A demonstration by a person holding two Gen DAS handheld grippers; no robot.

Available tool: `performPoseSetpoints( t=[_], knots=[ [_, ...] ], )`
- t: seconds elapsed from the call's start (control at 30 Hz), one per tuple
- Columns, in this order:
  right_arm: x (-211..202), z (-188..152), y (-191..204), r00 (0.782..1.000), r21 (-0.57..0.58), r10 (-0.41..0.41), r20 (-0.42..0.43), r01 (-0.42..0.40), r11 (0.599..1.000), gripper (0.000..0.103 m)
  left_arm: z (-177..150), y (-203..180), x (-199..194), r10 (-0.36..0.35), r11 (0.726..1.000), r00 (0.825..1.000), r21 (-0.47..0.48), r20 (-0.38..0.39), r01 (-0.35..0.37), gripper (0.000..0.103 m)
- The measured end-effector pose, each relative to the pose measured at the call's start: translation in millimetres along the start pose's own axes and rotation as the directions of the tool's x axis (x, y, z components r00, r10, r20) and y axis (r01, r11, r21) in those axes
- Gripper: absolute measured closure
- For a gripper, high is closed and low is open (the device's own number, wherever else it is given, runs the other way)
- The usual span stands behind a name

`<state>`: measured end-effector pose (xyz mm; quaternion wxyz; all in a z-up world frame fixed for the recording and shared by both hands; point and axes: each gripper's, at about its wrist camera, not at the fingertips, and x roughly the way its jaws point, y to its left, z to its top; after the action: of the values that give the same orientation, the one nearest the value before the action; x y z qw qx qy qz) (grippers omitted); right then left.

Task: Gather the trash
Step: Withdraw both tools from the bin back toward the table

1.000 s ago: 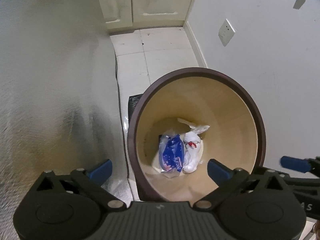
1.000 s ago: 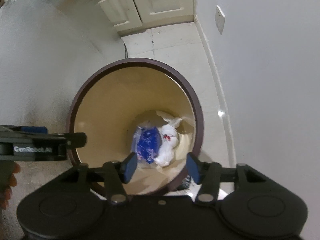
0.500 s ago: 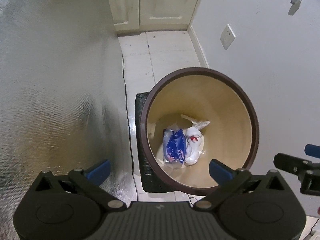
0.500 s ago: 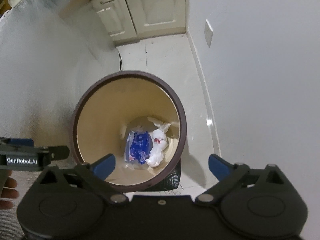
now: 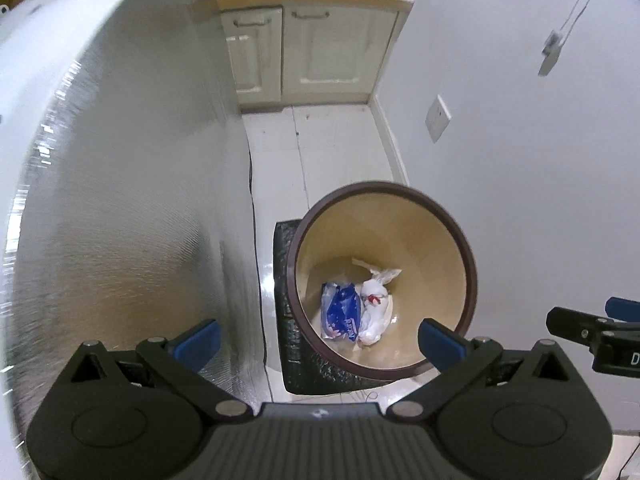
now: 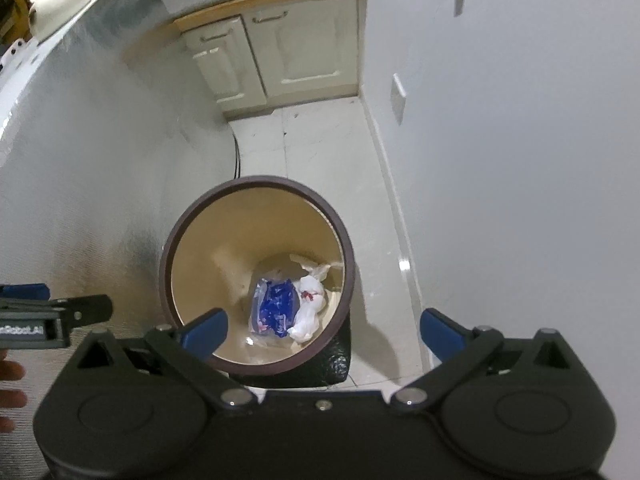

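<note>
Down at the bottom of the round bin [image 5: 466, 264] we've got the blue-printed plastic packet [image 5: 340, 312] and the knotted white bag [image 5: 374, 308] lying side by side, touching, well below both claws. Our left claw [image 5: 318, 338] hangs above the bin with its blue fingers spread wide, nothing between them. Our right claw [image 6: 324, 332] has just been opening and now stands fully apart too, empty. A black bag [image 5: 296, 356] sits on the floor against the bin.
</note>
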<state>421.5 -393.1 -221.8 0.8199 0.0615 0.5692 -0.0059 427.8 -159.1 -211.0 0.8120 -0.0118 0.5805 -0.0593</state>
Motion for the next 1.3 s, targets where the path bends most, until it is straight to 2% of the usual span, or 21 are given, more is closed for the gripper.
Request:
performPoseSetpoints(
  t=[0.33, 0.53, 0.77, 0.93, 1.3],
  knots=[
    [-70, -11, 7, 0.994, -0.014, 0.000, 0.110, 0.002, 1.000, 0.000, -15, 5, -74, -0.023, 0.999, 0.992, -0.038, 0.123, 0.027, 0.000],
    [-117, -16, 18, 0.979, -0.050, 0.029, 0.200, -0.020, 0.999, 0.000, -24, 16, -122, -0.026, 0.998, 0.977, -0.058, 0.211, 0.039, 0.000],
    [-166, -27, 38, 0.951, -0.099, 0.053, 0.303, -0.024, 0.995, 0.000, -38, 35, -180, -0.025, 0.997, 0.943, -0.064, 0.330, 0.049, 0.000],
    [-195, -37, 59, 0.925, -0.109, 0.070, 0.373, -0.031, 0.994, 0.000, -53, 62, -216, -0.023, 0.996, 0.921, -0.075, 0.390, 0.057, 0.000],
    [-248, -69, 151, 0.867, -0.151, 0.110, 0.486, -0.040, 0.988, 0.000, -91, 152, -290, 0.005, 0.996, 0.862, -0.081, 0.507, 0.041, 0.000]
  ],
)
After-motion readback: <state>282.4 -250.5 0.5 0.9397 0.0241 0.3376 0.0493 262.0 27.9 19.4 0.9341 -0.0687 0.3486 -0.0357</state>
